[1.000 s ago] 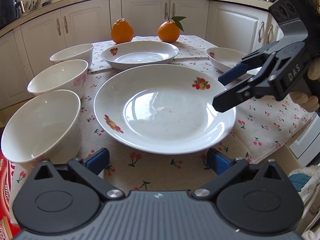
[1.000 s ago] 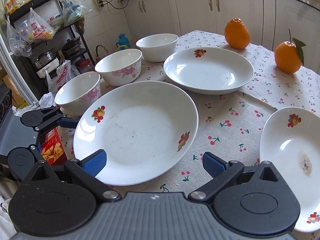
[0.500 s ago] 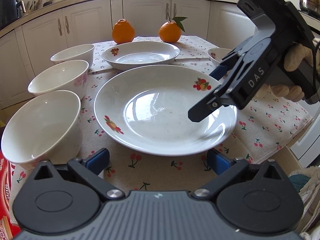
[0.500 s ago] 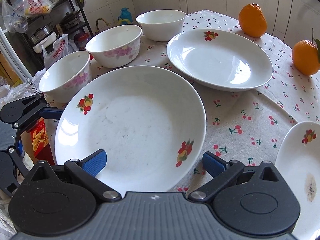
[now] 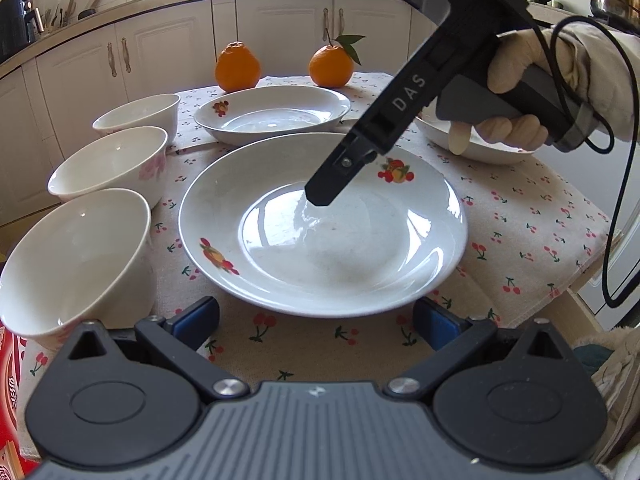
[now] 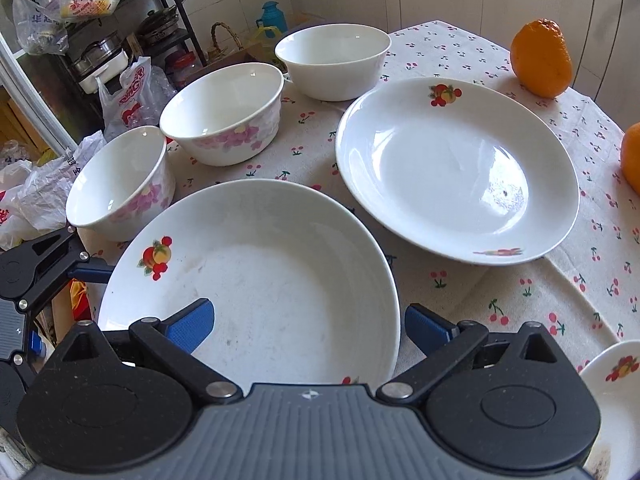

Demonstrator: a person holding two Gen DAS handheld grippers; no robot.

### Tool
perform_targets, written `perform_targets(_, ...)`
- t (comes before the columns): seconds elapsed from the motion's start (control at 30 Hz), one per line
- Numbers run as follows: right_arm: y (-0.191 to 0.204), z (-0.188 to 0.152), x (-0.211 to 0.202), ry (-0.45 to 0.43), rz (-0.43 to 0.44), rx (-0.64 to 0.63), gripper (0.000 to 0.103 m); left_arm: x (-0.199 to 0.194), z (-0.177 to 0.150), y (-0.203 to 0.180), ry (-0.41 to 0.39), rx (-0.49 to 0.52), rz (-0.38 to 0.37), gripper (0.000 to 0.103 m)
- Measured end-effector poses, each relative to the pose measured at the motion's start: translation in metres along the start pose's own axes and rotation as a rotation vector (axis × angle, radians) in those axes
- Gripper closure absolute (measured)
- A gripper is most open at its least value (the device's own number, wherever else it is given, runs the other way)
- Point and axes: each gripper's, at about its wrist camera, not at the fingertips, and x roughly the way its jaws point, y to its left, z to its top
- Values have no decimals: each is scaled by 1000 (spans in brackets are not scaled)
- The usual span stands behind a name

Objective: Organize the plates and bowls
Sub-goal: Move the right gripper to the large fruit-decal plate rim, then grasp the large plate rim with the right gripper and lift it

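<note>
A large white fruit-print plate (image 5: 320, 236) (image 6: 264, 280) lies on the cherry-print tablecloth. My left gripper (image 5: 316, 320) is open at its near rim. My right gripper (image 6: 306, 330) is open, one finger over the plate's inside and one outside its right rim; in the left wrist view its fingers (image 5: 328, 184) hover over the plate's centre. A second plate (image 5: 272, 114) (image 6: 456, 168) lies behind. A third plate (image 5: 472, 144) (image 6: 612, 396) is at the right. Three white bowls (image 5: 76, 256) (image 5: 110, 164) (image 5: 138, 114) line the left edge.
Two oranges (image 5: 237, 67) (image 5: 331, 65) stand at the table's far edge. White kitchen cabinets (image 5: 280, 28) lie behind the table. A shelf with pots and plastic bags (image 6: 80, 40) stands beside the table. A red box (image 5: 12, 400) is at the lower left.
My right gripper has moved left and down from beside the large plate to over its centre, straddling its rim. The left gripper has barely moved.
</note>
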Motion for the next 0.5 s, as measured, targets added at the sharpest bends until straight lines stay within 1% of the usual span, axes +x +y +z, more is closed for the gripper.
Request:
perform_targets(0.17, -5, 7, 4, 1, 25, -3, 10, -1, 0, 0, -4, -4, 1, 3)
perform_targets(0.3, -5, 10, 6, 3, 40, -19, 14, -1, 0, 1, -5, -7, 2, 4)
perform_targets(0.37, -5, 11, 7, 9, 51, -18, 16, -1, 1, 1, -9, -9, 3, 7)
perform_targets(0.5, -4, 11, 8, 18, 59, -35, 18, 0, 2, -1, -9, -2, 4, 7)
